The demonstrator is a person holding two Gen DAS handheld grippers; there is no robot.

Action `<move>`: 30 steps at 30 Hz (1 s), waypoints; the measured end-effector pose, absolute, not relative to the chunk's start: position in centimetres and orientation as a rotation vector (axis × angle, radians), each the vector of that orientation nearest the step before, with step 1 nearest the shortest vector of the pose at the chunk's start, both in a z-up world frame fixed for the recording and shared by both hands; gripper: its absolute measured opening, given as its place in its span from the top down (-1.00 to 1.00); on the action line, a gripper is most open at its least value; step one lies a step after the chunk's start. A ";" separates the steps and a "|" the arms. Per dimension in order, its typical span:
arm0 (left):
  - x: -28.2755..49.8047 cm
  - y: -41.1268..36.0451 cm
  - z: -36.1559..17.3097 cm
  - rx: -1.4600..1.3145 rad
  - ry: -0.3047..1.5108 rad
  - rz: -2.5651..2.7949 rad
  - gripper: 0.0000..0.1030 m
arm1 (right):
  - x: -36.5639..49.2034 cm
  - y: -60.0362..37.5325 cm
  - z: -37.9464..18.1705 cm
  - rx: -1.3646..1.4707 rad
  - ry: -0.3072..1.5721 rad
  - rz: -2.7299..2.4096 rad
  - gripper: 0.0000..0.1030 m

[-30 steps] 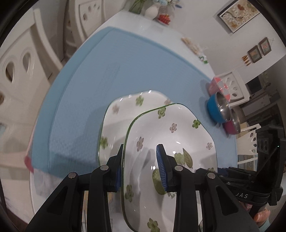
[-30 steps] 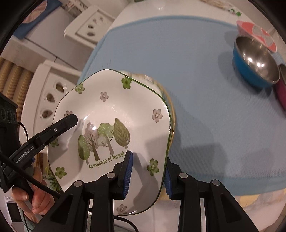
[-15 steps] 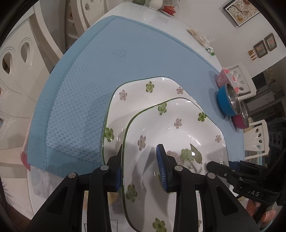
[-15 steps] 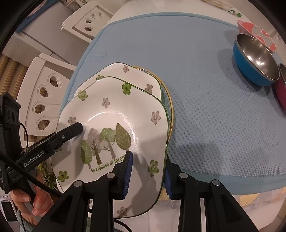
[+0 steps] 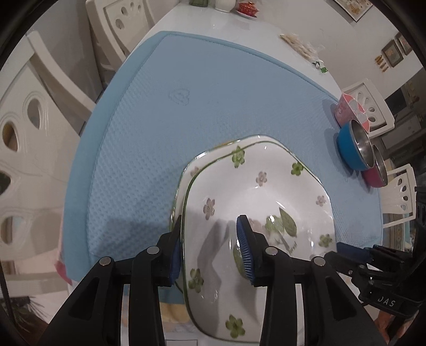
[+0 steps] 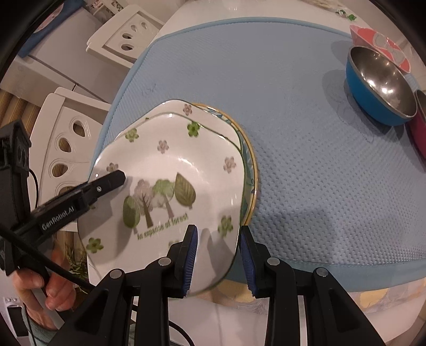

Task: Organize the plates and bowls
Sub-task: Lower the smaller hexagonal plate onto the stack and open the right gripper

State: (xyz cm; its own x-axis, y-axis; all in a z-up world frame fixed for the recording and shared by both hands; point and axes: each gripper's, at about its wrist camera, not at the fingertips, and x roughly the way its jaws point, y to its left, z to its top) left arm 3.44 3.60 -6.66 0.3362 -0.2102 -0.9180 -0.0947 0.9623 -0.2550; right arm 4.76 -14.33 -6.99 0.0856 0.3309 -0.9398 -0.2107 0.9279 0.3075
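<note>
White dining chairs (image 5: 34, 127) ring the counter (image 5: 239, 26), and a blue waffle mat (image 5: 213, 106) covers most of its top. I have the floral plate (image 6: 170, 170), printed with trees and a line about a forest, over the near left corner of that mat, lying on a stack: a matching floral plate (image 6: 183, 106) peeks out beneath it, and under that a gold-rimmed plate (image 6: 251, 170) shows along the right side.

My left tool (image 5: 210, 244) straddles the top plate's left rim; its jaws have just been opening, with the rim between them, and I see a gap at the inner pad. My right tool (image 6: 218, 252) has the plate's near right rim between its jaws, but I cannot tell whether the pads press on it.

At the mat's far right edge sit a blue steel-lined bowl (image 6: 380, 85), a magenta bowl (image 5: 375, 173) touching it, and a pink patterned bowl (image 6: 378, 42) behind. These stand well apart from the stack, with bare mat between. Small jars (image 5: 247, 8) and a wrapped packet (image 5: 300, 45) lie along the counter's far edge.
</note>
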 end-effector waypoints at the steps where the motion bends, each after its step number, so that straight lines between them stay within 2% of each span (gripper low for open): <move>1: 3.6 3.7 -6.5 -0.280 1.226 -0.075 0.33 | 4.8 -14.3 -6.9 0.103 1.429 0.407 0.38; 10: 4.0 5.1 -5.2 -0.210 1.161 0.000 0.21 | 4.3 -14.3 -6.7 0.101 1.418 0.420 0.39; 21: 3.4 4.9 -7.3 -0.284 1.232 -0.022 0.21 | 4.7 -14.0 -8.0 0.116 1.460 0.393 0.39; 30: 3.3 4.4 -7.0 -0.282 1.220 -0.026 0.20 | 4.2 -12.6 -8.2 0.060 1.461 0.421 0.35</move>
State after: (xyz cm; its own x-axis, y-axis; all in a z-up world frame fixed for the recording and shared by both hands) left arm 3.27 4.42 -7.00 0.3475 -0.1707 -0.9220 -0.1308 0.9649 -0.2279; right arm 4.19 -12.60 -8.20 0.0510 0.3126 -0.9485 -0.2401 0.9257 0.2922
